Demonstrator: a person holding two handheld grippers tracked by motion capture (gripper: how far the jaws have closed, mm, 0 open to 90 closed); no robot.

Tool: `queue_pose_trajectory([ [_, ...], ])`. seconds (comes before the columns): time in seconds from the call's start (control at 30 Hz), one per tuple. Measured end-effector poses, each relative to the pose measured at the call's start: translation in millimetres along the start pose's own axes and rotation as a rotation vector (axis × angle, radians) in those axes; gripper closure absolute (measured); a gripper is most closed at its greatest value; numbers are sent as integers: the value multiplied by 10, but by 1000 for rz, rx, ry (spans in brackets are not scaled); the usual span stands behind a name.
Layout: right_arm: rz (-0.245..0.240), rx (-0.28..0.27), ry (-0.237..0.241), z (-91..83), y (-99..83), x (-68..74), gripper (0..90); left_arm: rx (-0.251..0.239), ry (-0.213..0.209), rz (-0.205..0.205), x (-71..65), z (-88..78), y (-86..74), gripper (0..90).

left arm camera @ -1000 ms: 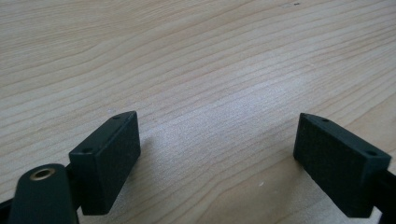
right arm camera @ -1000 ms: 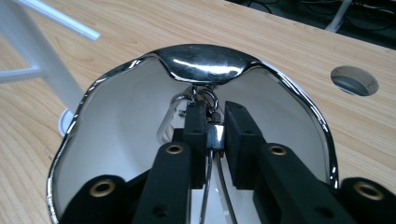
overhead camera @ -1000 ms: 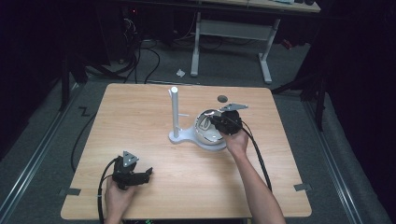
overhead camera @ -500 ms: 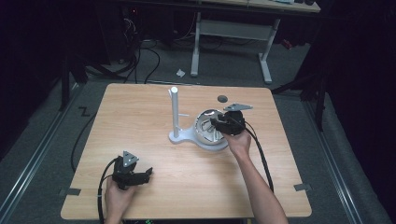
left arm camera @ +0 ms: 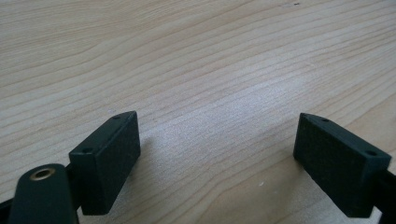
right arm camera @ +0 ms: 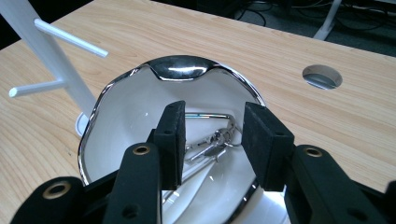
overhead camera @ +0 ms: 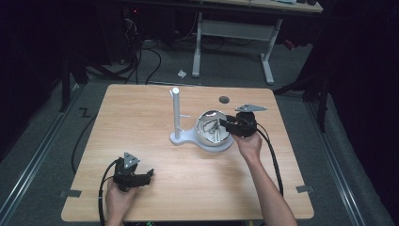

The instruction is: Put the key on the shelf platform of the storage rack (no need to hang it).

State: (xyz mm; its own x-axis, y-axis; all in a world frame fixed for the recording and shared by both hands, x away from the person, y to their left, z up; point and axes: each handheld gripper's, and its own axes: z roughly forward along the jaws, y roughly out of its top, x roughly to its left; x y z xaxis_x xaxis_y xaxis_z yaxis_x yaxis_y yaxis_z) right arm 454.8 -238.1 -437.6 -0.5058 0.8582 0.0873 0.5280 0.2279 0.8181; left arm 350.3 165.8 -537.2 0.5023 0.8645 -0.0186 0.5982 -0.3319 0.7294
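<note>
The table [overhead camera: 141, 122] is a light wood-grain top with a round cable hole [overhead camera: 224, 99] near its far edge. It stands on grey carpet, with cables and a second desk's white legs behind it in a dark room.

Right of the table's centre stands a white stand [overhead camera: 176, 113] with a post and short pegs. On its base rests a shiny metal bowl [right arm camera: 116, 93] with a wavy rim and white interior. Small metal pieces [right arm camera: 212, 142], apparently keys or clips on a ring, lie inside.

The right gripper [right arm camera: 212, 140] hovers above the bowl, jaws partly spread and gripping nothing, having just narrowed slightly. The left gripper [left arm camera: 217, 149] rests at the near left edge, jaws spread wide over bare wood.
</note>
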Motion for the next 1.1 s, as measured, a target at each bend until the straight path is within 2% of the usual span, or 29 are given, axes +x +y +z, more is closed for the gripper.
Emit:
queue_pose_trajectory([
  [0.1, 12, -9, -2, -46, -32, -20, 616, 0, 0, 0, 0, 0, 0, 150],
  [0.27, 28, 8, -12, -128, -98, -101, 617, 0, 0, 0, 0, 0, 0, 150],
  [0.53, 30, -8, -14, -275, -137, -142, 617, 0, 0, 0, 0, 0, 0, 150],
  [0.57, 50, -28, -7, -331, -185, -156, 619, 0, 0, 0, 0, 0, 0, 150],
  [0.73, 42, -17, -19, -399, -246, -166, 620, 0, 0, 1, 0, 0, 0, 150],
  [0.77, 49, -27, -23, -459, -291, -169, 620, 0, 0, 1, 0, 0, 0, 150],
  [0.87, 58, -20, -24, -494, -338, -190, 622, 0, 0, 0, 0, 0, 0, 150],
  [0.93, 92, -36, -18, -555, -415, -236, 623, 0, 0, 0, 0, 0, 0, 150],
  [1.1, 124, -77, 2, -671, -483, -269, 621, 0, 0, 1, 0, 0, 0, 150],
])
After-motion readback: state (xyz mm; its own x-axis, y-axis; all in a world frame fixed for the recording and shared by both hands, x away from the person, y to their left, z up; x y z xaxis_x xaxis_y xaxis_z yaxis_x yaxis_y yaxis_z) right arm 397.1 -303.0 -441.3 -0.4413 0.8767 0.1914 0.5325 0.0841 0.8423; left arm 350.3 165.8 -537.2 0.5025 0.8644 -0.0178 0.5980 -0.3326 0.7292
